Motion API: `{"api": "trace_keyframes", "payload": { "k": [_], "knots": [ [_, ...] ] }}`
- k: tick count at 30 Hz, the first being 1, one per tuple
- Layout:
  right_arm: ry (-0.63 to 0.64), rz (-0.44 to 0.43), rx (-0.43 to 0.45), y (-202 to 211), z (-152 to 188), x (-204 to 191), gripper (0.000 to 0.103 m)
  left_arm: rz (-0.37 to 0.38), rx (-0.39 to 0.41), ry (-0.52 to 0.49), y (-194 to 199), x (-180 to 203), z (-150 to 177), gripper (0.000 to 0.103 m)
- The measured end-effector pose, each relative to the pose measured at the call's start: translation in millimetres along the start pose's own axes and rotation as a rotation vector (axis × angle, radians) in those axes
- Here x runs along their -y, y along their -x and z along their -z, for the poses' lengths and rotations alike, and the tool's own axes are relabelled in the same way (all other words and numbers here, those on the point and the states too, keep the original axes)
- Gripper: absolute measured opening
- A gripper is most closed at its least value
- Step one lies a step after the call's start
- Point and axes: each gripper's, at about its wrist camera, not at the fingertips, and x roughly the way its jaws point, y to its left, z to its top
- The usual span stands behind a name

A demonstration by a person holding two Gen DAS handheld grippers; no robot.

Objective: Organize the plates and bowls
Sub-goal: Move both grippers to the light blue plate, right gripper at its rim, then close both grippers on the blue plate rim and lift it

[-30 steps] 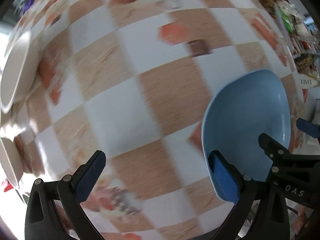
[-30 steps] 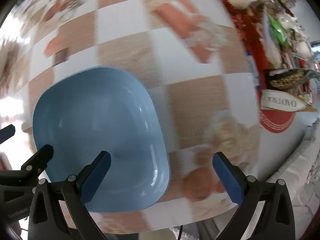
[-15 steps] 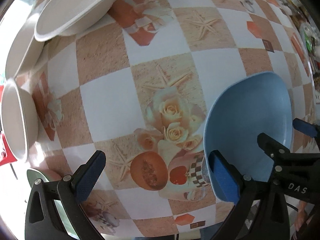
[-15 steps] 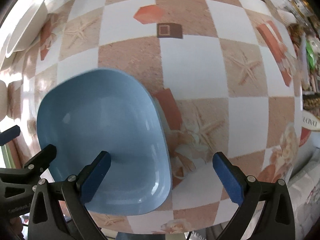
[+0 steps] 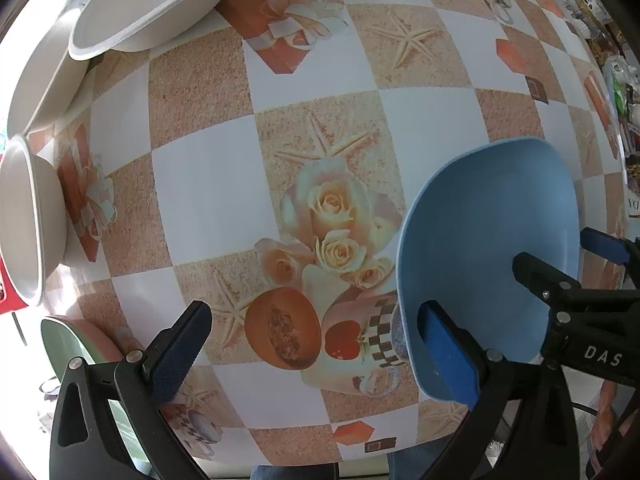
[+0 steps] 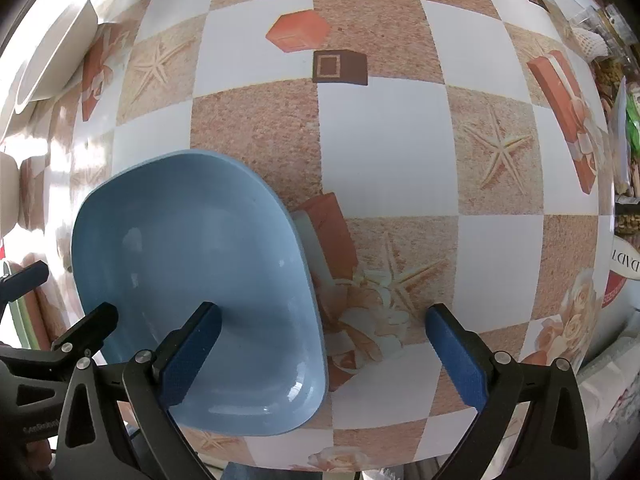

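A light blue, rounded-square dish (image 5: pixel 488 240) (image 6: pixel 192 272) hangs just above the checked tablecloth and casts a shadow to its right. My left gripper (image 5: pixel 314 352) is open, and its right finger lies against the dish's left rim from outside. My right gripper (image 6: pixel 322 356) is also open, with its left finger inside the dish near that same rim. The rim sits between those two fingers. Neither gripper has anything between its own fingers.
Cream dishes (image 5: pixel 152 12) and a cream bowl (image 5: pixel 28 220) stand at the table's left, and one cream dish (image 6: pixel 52 52) shows in the right wrist view. A green plate (image 5: pixel 68 344) lies at the near left. Cluttered shelves (image 6: pixel 616 80) line the right. The table's front edge runs just below the grippers.
The tablecloth slid under both cameras and the blur has settled. The cream dishes came into the left view. The blue dish kept its place against both grippers.
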Motion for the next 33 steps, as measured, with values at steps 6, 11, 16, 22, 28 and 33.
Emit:
{"api": "trace_keyframes", "payload": {
  "k": [6,11,16,22,28,33],
  "knots": [
    [0.004,0.008,-0.003,5,1,10,0.103,0.004,-0.015,-0.011,-23,43,-24,0.103],
    [0.004,0.009,-0.002,6,5,16,0.103,0.005,-0.025,-0.022,-30,53,-22,0.103],
    [0.006,0.011,-0.003,7,3,20,0.103,0.006,-0.027,-0.025,-27,52,-23,0.103],
    [-0.001,-0.016,-0.012,10,7,18,0.103,0.010,-0.026,-0.027,-28,52,-23,0.103],
    [0.003,-0.008,-0.003,0,0,1,0.103,0.009,-0.024,-0.036,-29,57,-21,0.103],
    [0.012,-0.005,0.004,-3,-1,-2,0.103,0.003,-0.028,-0.039,-34,60,-16,0.103]
  ]
}}
